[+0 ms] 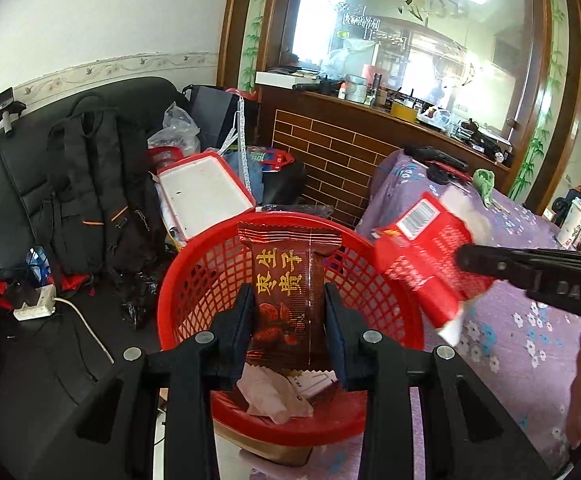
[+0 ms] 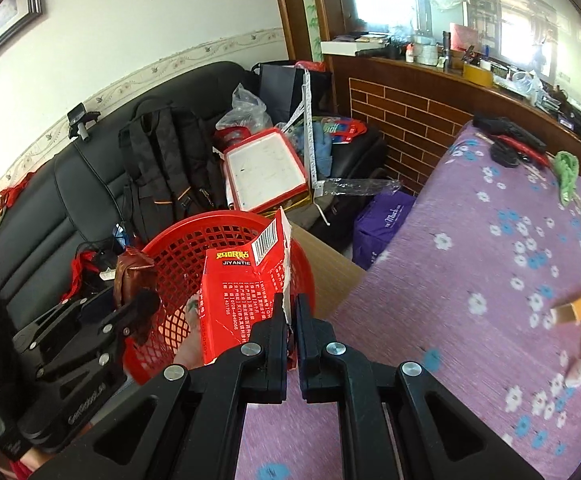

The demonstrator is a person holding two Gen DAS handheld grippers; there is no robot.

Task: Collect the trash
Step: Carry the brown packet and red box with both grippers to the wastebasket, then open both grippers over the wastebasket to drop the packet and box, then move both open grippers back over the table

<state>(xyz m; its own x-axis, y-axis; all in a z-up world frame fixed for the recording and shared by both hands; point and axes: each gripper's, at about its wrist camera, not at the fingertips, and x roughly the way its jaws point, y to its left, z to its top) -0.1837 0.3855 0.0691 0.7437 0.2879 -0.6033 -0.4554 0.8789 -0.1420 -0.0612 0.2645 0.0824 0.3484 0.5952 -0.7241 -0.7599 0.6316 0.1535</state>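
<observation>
Red basket (image 1: 194, 280) — one; two held wrappers, perhaps more inside.

Both grippers (image 1: 288, 320) (image 2: 290, 320) matte black plastic, silver round screws, white lettering

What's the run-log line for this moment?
left gripper: shut on brown wrapper, over red basket | right gripper: shut on torn red box, at basket rim | nothing released yet

Right gripper (image 2: 289, 312) pinching torn red box (image 2: 242, 288) (barcode up) over red basket (image 2: 170, 240).
</observation>
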